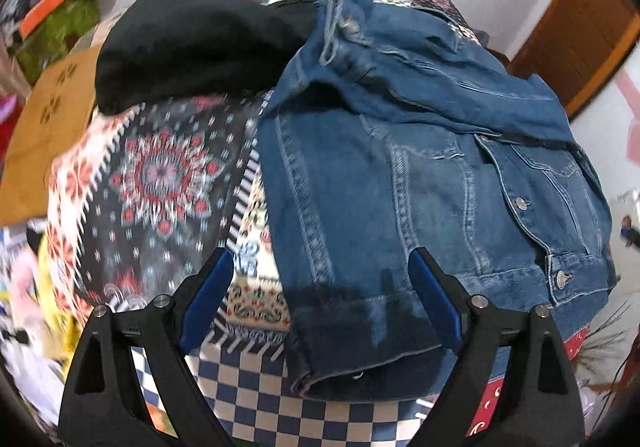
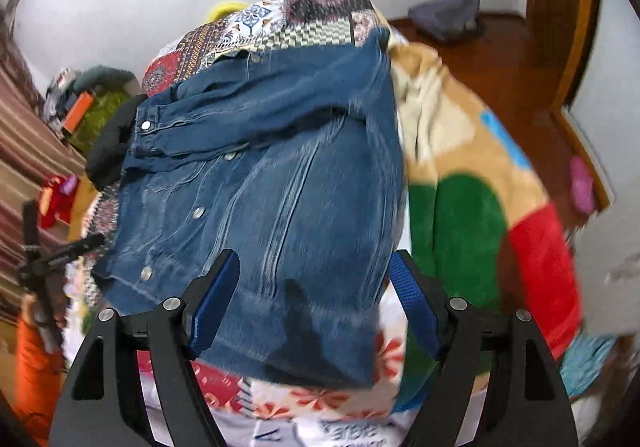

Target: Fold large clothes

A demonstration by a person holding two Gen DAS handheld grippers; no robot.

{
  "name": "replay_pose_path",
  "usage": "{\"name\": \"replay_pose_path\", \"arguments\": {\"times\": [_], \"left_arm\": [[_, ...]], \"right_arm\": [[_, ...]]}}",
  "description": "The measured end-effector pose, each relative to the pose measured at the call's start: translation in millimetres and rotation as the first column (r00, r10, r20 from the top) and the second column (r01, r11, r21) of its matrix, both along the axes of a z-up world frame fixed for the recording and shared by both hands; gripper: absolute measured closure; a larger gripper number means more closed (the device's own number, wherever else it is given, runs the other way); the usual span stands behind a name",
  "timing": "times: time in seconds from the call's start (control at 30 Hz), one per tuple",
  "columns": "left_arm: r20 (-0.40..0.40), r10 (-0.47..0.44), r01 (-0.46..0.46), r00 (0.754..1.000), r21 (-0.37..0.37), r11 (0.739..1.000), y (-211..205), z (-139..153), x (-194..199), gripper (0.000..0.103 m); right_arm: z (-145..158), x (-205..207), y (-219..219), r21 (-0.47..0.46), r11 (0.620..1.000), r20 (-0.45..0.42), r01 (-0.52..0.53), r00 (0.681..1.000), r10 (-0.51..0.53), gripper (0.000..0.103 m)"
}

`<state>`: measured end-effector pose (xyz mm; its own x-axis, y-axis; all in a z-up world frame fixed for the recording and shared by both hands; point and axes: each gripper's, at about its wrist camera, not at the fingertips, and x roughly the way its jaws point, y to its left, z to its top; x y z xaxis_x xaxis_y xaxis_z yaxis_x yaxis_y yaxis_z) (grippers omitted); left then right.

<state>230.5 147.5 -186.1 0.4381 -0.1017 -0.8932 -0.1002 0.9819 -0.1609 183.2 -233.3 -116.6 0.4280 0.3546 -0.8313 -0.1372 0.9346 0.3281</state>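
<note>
A blue denim jacket (image 1: 420, 175) lies partly folded on a patterned patchwork bedspread (image 1: 160, 175), a sleeve laid across its top. It also shows in the right wrist view (image 2: 280, 187), buttons toward the left. My left gripper (image 1: 322, 267) is open and empty, just above the jacket's near hem. My right gripper (image 2: 316, 271) is open and empty, over the jacket's near edge. A black garment (image 1: 192, 43) lies behind the jacket to the left.
A colourful fleece blanket (image 2: 480, 187) lies right of the jacket. A tan cushion (image 1: 48, 127) and clutter sit left of the bed. A wooden door (image 1: 580, 19) and wooden floor (image 2: 520, 59) are to the right. A tripod (image 2: 40, 259) stands left.
</note>
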Motion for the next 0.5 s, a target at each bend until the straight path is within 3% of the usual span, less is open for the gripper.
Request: {"name": "replay_pose_path", "arguments": {"times": [0.27,0.5], "left_arm": [[-0.094,0.013,-0.027,0.996,-0.147,0.989,5.4,-36.8,-24.5,0.014],[-0.081,0.017,-0.036,0.997,-0.245,0.969,0.9,-39.3,-34.6,0.015]], "right_arm": [[-27.7,-15.2,-4.0,0.080,0.996,-0.077,0.025,0.997,-0.019,0.029],[-46.2,-7.9,3.1,0.098,0.995,-0.100,0.009,0.995,0.001,0.030]]}}
